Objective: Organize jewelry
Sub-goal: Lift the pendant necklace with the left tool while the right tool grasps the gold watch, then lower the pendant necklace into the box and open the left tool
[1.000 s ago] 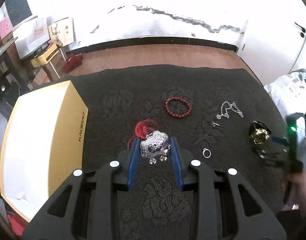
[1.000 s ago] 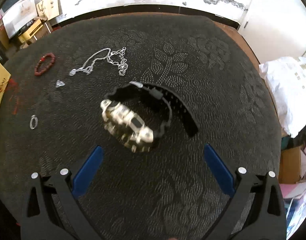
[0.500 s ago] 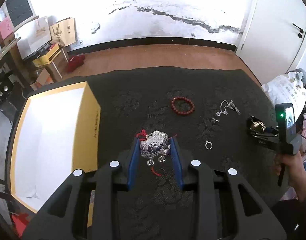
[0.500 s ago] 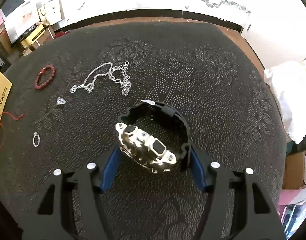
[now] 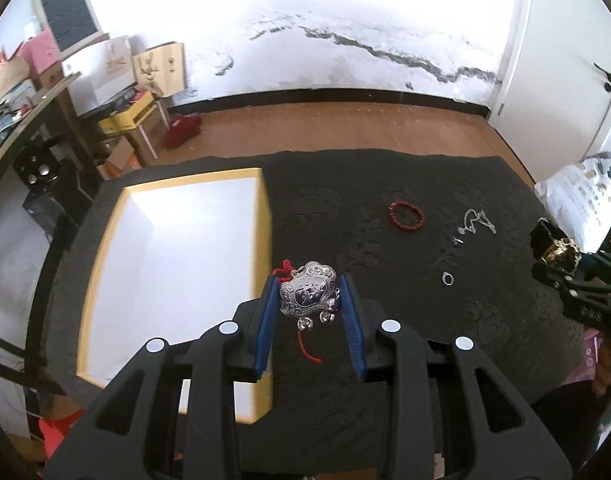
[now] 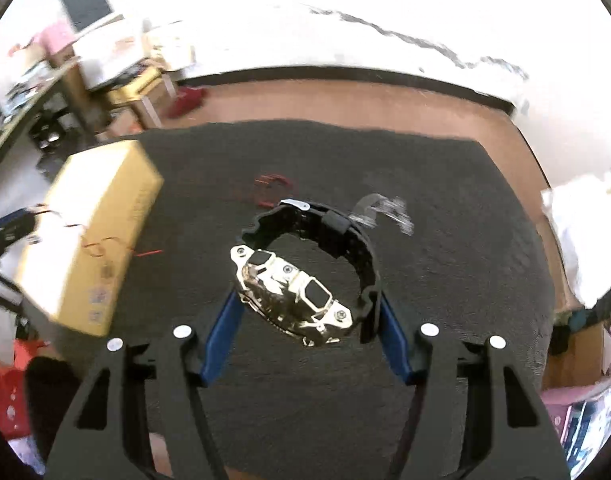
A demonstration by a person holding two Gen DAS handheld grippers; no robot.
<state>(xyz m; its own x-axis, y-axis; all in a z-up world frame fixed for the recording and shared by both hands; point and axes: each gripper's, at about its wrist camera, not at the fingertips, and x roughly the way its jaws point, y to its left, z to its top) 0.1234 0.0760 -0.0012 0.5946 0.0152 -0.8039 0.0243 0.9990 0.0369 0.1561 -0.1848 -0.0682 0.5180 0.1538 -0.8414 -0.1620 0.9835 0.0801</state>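
Right gripper [image 6: 307,312] has just closed on the gold-cased watch [image 6: 293,300], now lifted clear of the bench [image 6: 445,208]; left gripper [image 5: 307,308] grips the silver lock pendant [image 5: 309,292] beside the yellow box [image 5: 261,248], so both pieces appear ready for boxing

Black angular left gripper [image 5: 308,312] and right gripper [image 6: 310,314], blue jaws, round silver screws on each frame

Left hand-held gripper [image 5: 309,304]: pitched steeply down, blue pads pressed on both sides of the silver pendant [image 5: 308,295], which hangs clear of the bench. Right hand-held gripper [image 6: 311,304]: also pitched down, jaws just closed onto the watch [image 6: 305,280], pads against its case and strap, watch lifted.
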